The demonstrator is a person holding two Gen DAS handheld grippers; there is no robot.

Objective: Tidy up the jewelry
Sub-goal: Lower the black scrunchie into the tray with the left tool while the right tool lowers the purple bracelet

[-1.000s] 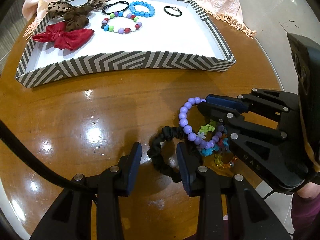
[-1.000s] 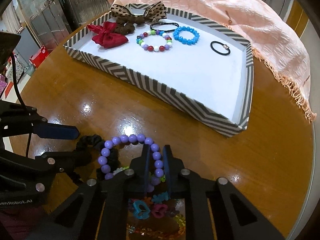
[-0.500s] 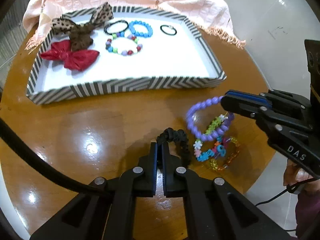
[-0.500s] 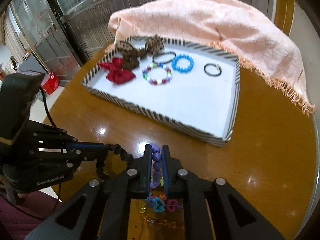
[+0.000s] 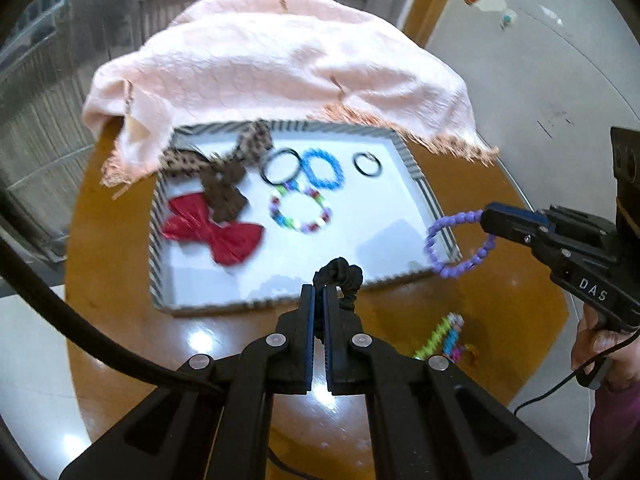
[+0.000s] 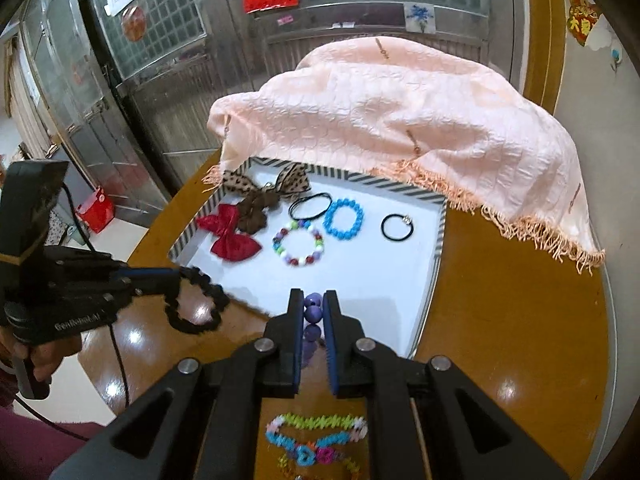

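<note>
My left gripper [image 5: 319,292] is shut on a black scrunchie [image 5: 340,276], which hangs in the air over the near rim of the striped white tray [image 5: 424,184]. In the right wrist view the same left gripper [image 6: 172,276] carries the scrunchie [image 6: 200,304] at the left. My right gripper [image 6: 313,300] is shut on a purple bead bracelet [image 6: 313,312]. From the left wrist view that right gripper [image 5: 490,220] holds the purple bracelet [image 5: 452,268] above the tray's right corner.
The tray [image 6: 360,272] holds a red bow [image 5: 220,236], a leopard bow [image 5: 224,172], a blue bracelet [image 5: 322,168], a multicolour bead bracelet [image 5: 300,212] and black hair ties. Colourful bracelets [image 6: 316,436] lie on the round wooden table [image 5: 112,248]. A pink cloth [image 5: 280,68] drapes behind.
My left gripper closed on the black scrunchie and lifted it off the table. The right gripper rose with the purple bracelet. Both moved toward the tray.
</note>
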